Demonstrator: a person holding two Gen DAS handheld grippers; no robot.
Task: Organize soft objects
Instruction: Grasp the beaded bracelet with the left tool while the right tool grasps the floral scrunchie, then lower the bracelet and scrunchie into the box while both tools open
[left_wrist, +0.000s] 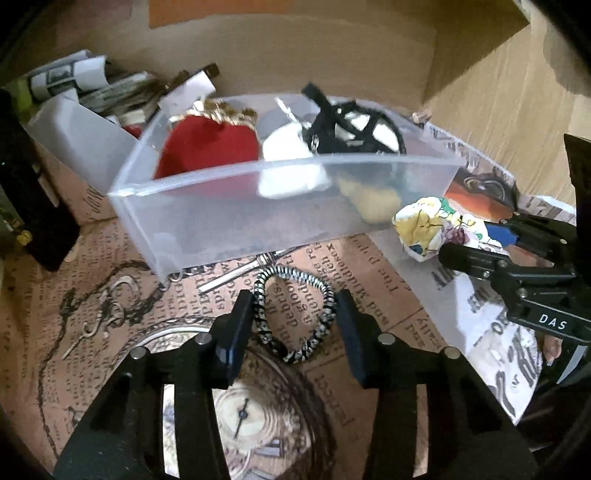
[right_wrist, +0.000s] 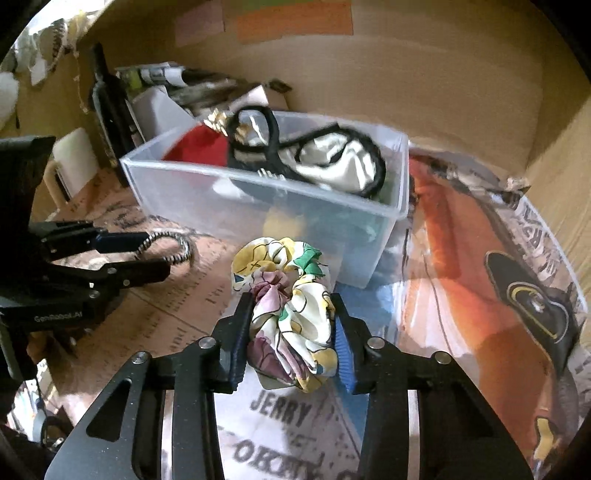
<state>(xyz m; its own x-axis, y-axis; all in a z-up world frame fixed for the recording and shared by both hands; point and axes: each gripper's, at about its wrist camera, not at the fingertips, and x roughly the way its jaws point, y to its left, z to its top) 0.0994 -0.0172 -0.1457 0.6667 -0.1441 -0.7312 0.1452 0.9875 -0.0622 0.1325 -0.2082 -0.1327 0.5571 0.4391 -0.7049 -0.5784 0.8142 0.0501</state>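
A newsprint-patterned paper covering (left_wrist: 122, 295) is lying across the work surface, printed with clock faces and old lettering; on it a translucent rectangular plastic bin (right_wrist: 258, 206) is sitting, holding a red fabric pouch with gold trim (left_wrist: 210, 147), a white satin piece edged in black cord (right_wrist: 343, 158) and something yellow low against the near wall — blurred, so I cannot tell what. The right gripper (right_wrist: 291, 325) is clenching a floral fabric scrunchie (right_wrist: 291, 306) in cream, yellow, mauve and green, both pads pressing into its folds just in front of the bin's near wall; whether it is resting on the paper or lifted clear, I cannot tell. The left gripper (left_wrist: 295, 325) is standing spread, its fingers (left_wrist: 240, 328) straddling a black-and-white braided hair tie (left_wrist: 295, 314) that is lying flat on the paper just before the bin — the pads seem to be right beside the loop, not squeezing it.
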